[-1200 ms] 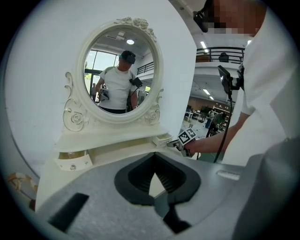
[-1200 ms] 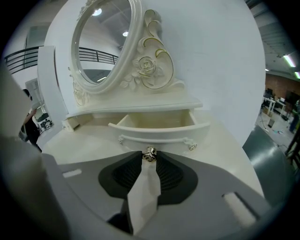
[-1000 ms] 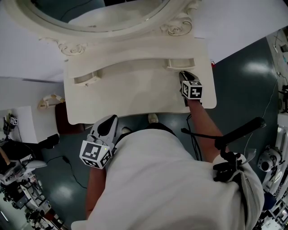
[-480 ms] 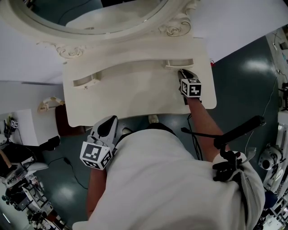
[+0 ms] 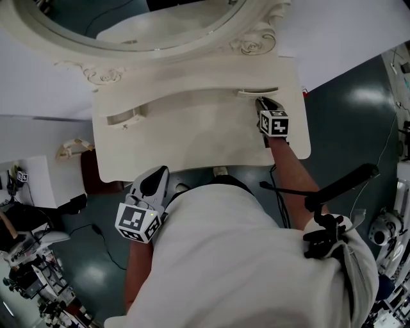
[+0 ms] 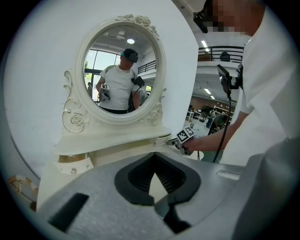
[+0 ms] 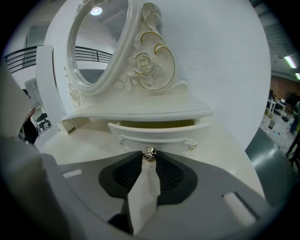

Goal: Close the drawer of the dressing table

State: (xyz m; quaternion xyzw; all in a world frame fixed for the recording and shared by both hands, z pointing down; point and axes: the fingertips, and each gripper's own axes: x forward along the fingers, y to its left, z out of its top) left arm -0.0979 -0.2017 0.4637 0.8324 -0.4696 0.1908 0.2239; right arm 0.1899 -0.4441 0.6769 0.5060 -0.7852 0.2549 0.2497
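The cream dressing table (image 5: 192, 138) carries an oval mirror (image 5: 134, 19). Its right drawer (image 5: 258, 93) (image 7: 159, 131) stands slightly out under the top shelf. My right gripper (image 5: 259, 102) (image 7: 150, 157) is shut on that drawer's small metal knob (image 7: 150, 153), the pads pressing it at the tips. In the left gripper view the right gripper (image 6: 180, 140) shows at the drawer front. My left gripper (image 5: 157, 176) (image 6: 154, 164) hangs back by the person's body, off the table's front edge, shut with nothing in it.
The left drawer (image 5: 125, 117) (image 6: 72, 164) also stands a little out. A cream ornate piece (image 5: 73, 148) sits beside the table on the left. Camera stands and cables (image 5: 32, 269) crowd the dark floor at left, with more gear (image 5: 384, 224) at right.
My right gripper has moved a little toward the mirror with the knob in it, and less of the right drawer sticks out. The left gripper has stayed put.
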